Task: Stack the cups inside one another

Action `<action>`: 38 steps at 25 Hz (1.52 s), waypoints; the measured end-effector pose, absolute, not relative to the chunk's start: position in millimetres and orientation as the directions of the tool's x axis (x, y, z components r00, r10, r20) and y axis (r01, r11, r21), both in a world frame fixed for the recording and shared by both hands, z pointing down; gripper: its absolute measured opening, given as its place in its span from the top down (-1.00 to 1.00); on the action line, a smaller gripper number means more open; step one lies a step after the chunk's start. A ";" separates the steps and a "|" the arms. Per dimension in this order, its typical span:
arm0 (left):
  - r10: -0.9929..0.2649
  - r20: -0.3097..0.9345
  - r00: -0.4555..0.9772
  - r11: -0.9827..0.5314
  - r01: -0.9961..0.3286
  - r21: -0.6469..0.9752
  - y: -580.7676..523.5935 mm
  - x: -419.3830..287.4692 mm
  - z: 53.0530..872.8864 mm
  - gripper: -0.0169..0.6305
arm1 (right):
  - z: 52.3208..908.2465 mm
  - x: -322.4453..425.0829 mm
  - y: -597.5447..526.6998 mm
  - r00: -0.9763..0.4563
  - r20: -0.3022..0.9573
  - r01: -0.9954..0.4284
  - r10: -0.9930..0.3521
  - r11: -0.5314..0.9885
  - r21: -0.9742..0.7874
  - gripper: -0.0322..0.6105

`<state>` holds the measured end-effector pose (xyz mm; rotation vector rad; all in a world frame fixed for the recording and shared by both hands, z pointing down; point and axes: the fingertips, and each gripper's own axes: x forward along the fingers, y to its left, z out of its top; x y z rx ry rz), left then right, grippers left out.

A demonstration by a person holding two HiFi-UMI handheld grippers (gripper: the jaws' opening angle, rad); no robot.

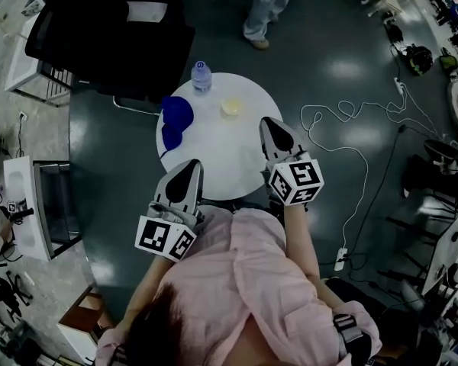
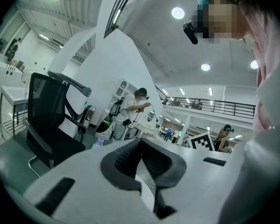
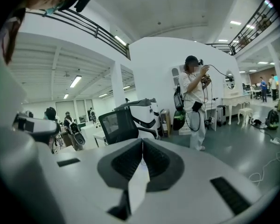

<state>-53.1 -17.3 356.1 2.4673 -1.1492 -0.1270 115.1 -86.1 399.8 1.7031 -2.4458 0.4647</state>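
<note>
On the round white table [image 1: 214,162] in the head view, two blue cups [image 1: 175,120] sit close together at the left edge. A pale yellowish cup [image 1: 232,107] stands alone near the far middle. My left gripper [image 1: 189,166] hovers over the table's near edge, shut and empty. My right gripper [image 1: 271,122] is at the table's right side, level with the yellowish cup, also shut and empty. In the left gripper view the left gripper [image 2: 141,141] has its jaws together. The right gripper [image 3: 142,141] in its own view likewise has its jaws together. No cup shows in either gripper view.
A clear water bottle [image 1: 201,75] stands at the table's far edge; its cap [image 2: 99,143] peeks over the left gripper. A black office chair [image 1: 107,29] sits behind the table at left. A person [image 1: 267,10] stands beyond. White cables [image 1: 351,151] trail on the floor at right.
</note>
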 end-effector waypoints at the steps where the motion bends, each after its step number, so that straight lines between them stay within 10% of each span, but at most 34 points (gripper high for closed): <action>1: -0.750 0.090 0.656 -0.574 -0.712 0.404 -14.7 -49.5 355.4 0.90 | 397.8 116.6 -81.4 -0.360 0.272 -0.930 -0.892 0.321 -0.179 0.80; 38: -0.777 0.085 0.624 -0.565 -0.751 0.342 55.6 16.3 356.5 0.90 | 382.5 160.9 31.6 -0.413 0.194 -0.902 -0.890 0.371 -0.219 0.80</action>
